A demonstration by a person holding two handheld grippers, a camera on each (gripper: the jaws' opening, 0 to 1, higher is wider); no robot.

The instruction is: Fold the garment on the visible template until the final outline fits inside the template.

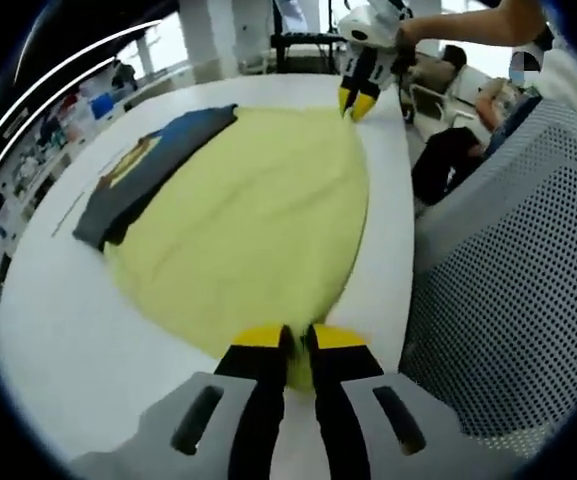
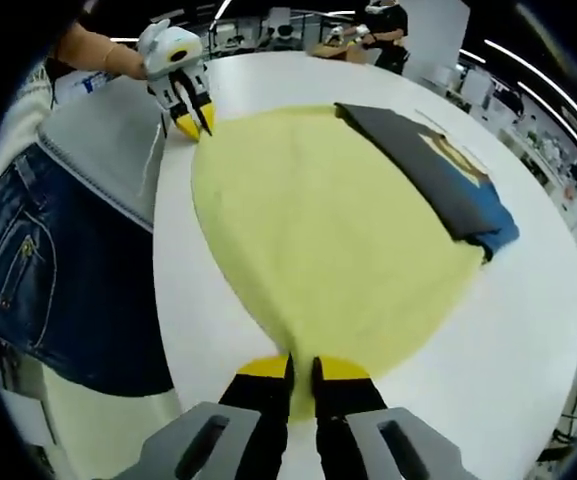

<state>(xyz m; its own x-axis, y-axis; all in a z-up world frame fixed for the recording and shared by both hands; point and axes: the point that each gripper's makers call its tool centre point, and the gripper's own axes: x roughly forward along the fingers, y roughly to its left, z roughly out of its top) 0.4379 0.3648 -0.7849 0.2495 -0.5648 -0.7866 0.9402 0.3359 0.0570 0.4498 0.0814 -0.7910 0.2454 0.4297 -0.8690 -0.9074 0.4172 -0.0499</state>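
At lower centre of each view, the left gripper (image 1: 298,345) and right gripper (image 2: 303,375) pinch their jaws on opposite edges of the pale yellow cloth garment (image 1: 258,220), spread across the white surface (image 1: 58,340); a folded dark grey-blue printed garment (image 1: 153,170) lies touching it, upper left in the left gripper view.

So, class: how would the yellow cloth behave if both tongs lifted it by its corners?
The yellow cloth would probably sag in the middle, since it lies limp and flat on the table. It seems light: left tongs and right tongs pinch only thin edges.

Folded garment (image 1: 153,165) on cloth's (image 1: 258,230) edge
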